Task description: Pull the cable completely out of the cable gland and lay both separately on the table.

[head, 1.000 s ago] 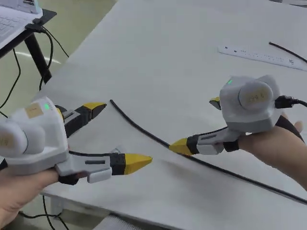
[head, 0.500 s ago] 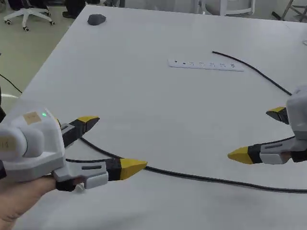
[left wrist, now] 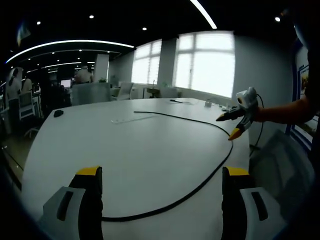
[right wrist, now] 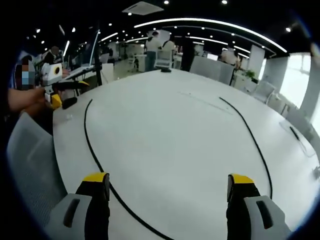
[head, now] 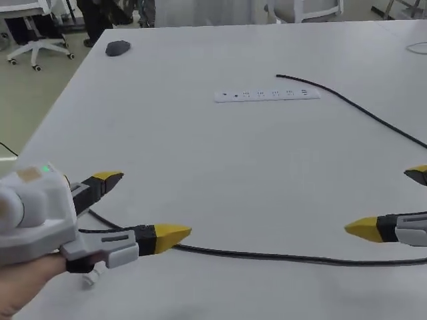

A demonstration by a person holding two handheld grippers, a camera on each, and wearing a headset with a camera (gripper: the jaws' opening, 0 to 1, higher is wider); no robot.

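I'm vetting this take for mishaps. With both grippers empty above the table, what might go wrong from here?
The left gripper hangs open over one end of the black cable; moving low, it might snag and drag it. A small pale part, possibly the cable gland, lies near the table edge beside that gripper, so a nudge might knock it off.

White table (head: 200, 153) bears cable (head: 267, 255), power strip (head: 267, 95), mouse (head: 118, 48).
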